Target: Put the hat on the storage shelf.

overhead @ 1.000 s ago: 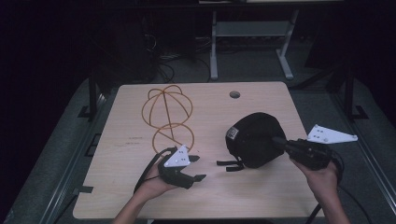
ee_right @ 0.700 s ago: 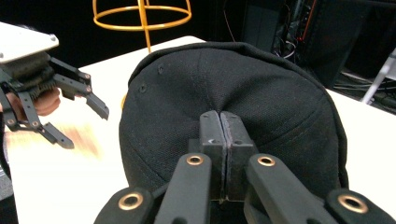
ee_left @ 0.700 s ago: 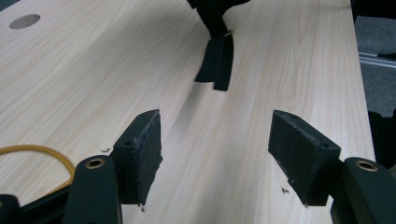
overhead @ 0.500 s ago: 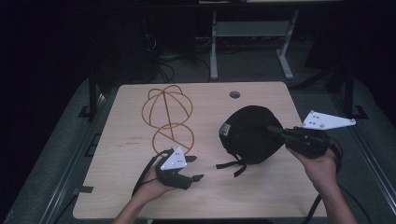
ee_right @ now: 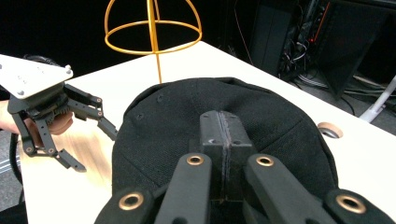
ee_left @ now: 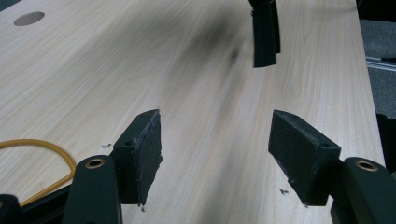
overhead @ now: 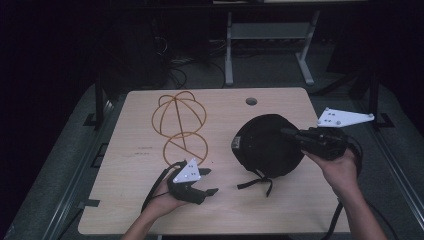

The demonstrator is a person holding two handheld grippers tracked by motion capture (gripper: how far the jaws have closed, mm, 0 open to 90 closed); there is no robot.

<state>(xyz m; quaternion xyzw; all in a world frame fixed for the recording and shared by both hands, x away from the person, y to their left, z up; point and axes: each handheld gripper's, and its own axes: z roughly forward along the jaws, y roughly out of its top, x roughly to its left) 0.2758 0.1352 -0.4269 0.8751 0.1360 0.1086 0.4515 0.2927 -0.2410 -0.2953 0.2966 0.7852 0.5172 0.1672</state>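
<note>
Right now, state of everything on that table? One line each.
black cap: lifted at one edge, pinched by the right hand-held gripper, strap dangling toward the table.
right hand-held gripper: shut on the cap's fabric.
left hand-held gripper: open, nothing between its pads, low over the table.
gold wire stand: upright, bare, untouched.
table: round hole near the far edge open.

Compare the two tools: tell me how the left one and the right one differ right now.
The left tool stands open with nothing between its pads; the right tool is shut on the black cap. The left tool sits low by the table; the right tool holds the cap tilted up, strap dangling. Both carry a grey plate.
</note>
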